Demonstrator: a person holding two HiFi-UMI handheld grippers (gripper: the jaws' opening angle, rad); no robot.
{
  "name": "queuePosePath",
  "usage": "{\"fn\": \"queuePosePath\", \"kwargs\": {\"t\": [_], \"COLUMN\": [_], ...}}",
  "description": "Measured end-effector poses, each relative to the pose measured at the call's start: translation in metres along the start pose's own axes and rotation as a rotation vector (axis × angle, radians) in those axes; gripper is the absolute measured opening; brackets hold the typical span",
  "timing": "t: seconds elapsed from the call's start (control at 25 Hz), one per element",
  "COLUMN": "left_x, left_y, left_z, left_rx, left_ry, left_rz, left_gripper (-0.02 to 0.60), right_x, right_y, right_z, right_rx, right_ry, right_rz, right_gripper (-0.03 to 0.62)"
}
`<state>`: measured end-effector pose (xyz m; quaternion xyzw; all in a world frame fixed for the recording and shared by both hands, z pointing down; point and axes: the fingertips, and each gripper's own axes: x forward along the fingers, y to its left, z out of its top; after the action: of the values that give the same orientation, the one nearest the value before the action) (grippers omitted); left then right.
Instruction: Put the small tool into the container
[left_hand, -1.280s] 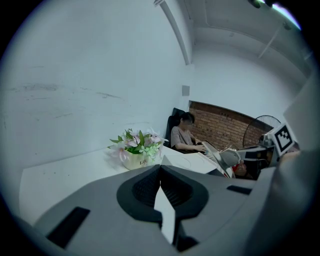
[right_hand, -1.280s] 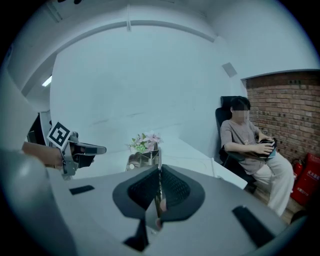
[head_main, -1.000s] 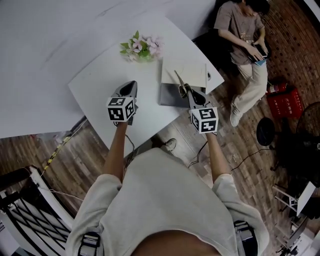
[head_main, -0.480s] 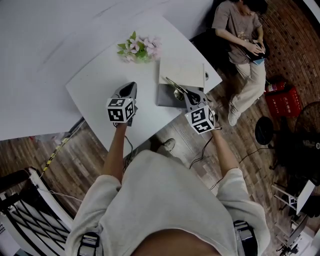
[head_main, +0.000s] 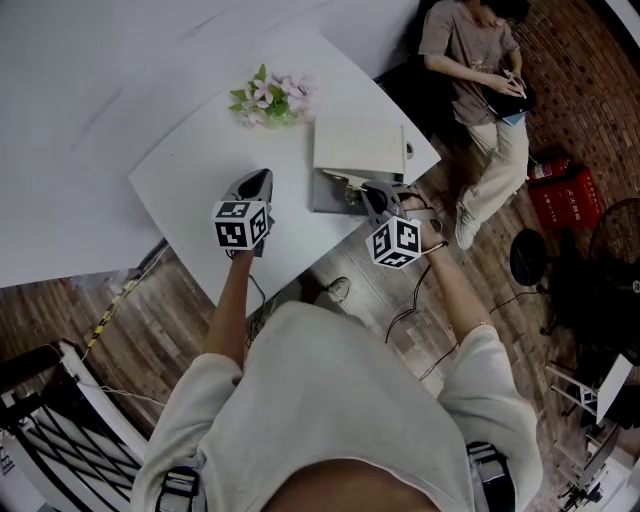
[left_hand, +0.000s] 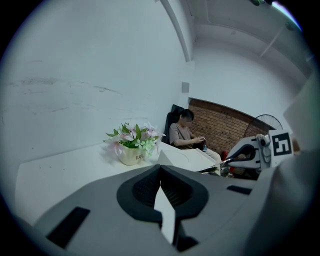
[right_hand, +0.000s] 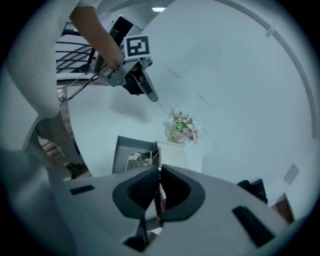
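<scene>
My right tongs pinch the small tool above the grey box (flowers stand far left). My left tongs are pressed together and empty.

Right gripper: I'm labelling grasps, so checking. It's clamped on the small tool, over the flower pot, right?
No: the right gripper is clamped on the small tool over the open grey container, not the flower pot, which stands farther back. The right gripper view shows it.

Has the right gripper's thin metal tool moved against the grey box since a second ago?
Yes. The thin metal tool has swung off the cream lid, down over the open grey box.
</scene>
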<state>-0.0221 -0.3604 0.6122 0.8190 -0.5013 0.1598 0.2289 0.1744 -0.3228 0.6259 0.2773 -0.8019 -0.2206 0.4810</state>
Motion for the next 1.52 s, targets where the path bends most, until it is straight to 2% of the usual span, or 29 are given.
{"fn": "queuePosePath", "kwargs": {"t": [0.32,0.48,1.08,1.52], "left_x": [0.003,0.002,0.013,0.015], "left_y": [-0.004,-0.004,0.003,0.011], "left_z": [-0.001,-0.001,-0.006,-0.007], "left_rx": [0.003,0.004,-0.009,-0.012], "left_ry": [0.004,0.007,0.032,0.046], "left_rz": [-0.004,-0.001,0.025,0.048], "left_gripper": [0.009,0.009,0.009,0.009], "right_x": [0.012,0.019,0.054,0.075], "right_y": [0.016,0.022,0.025,0.024], "right_z": [-0.008,-0.014,-0.035,-0.035], "right_rx": [-0.258,-0.327,-0.277,-0.261], "right_ry": [0.018,0.025,0.017,-0.022], "right_rz": [0.027,0.036,0.045,0.041], "right_gripper": [0.008,0.008,0.008,0.008]}}
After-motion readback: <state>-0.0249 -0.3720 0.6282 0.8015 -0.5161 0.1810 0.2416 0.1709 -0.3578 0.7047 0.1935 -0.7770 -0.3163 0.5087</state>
